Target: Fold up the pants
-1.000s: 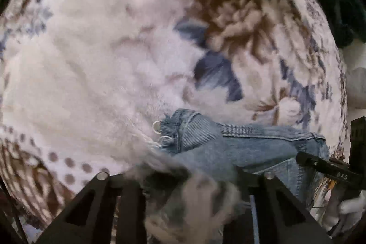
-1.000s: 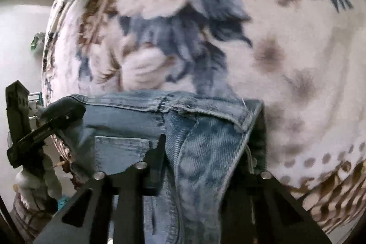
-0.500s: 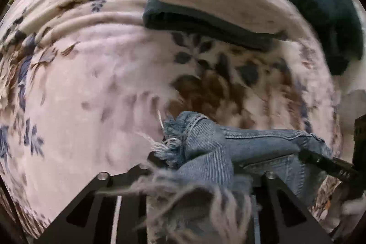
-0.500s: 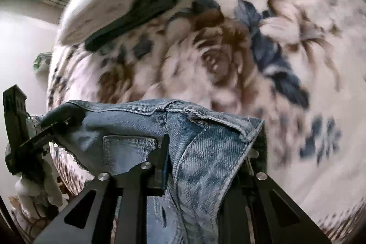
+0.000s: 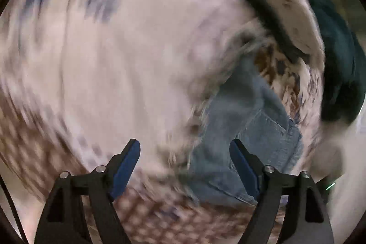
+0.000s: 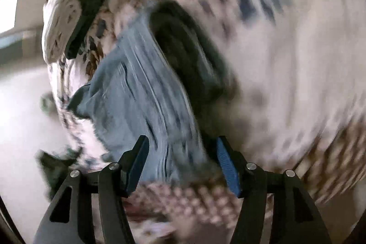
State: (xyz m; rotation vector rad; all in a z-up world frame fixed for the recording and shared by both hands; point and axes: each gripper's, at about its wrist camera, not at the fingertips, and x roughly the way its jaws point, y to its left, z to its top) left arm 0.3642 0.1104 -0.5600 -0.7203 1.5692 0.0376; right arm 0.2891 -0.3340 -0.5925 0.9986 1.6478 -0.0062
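The blue denim pants (image 5: 247,129) lie loose on the floral blanket (image 5: 128,65), ahead and right of my left gripper (image 5: 184,150), which is open and empty with blue pads showing. In the right wrist view the pants (image 6: 137,95) stretch away ahead and to the left of my right gripper (image 6: 181,148), which is also open and empty. A dark blurred shadow or fold lies along the pants' right side. Both views are heavily motion-blurred.
A folded pale blanket with dark green lining (image 5: 286,22) lies at the far end of the bed; it also shows in the right wrist view (image 6: 75,15). The blanket's dotted brown border (image 6: 194,198) runs just below the fingers. A pale floor (image 6: 20,106) lies left.
Both grippers have opened and let go of the pants, which now rest on the blanket. Both cameras have pulled back and swung quickly, blurring the views.
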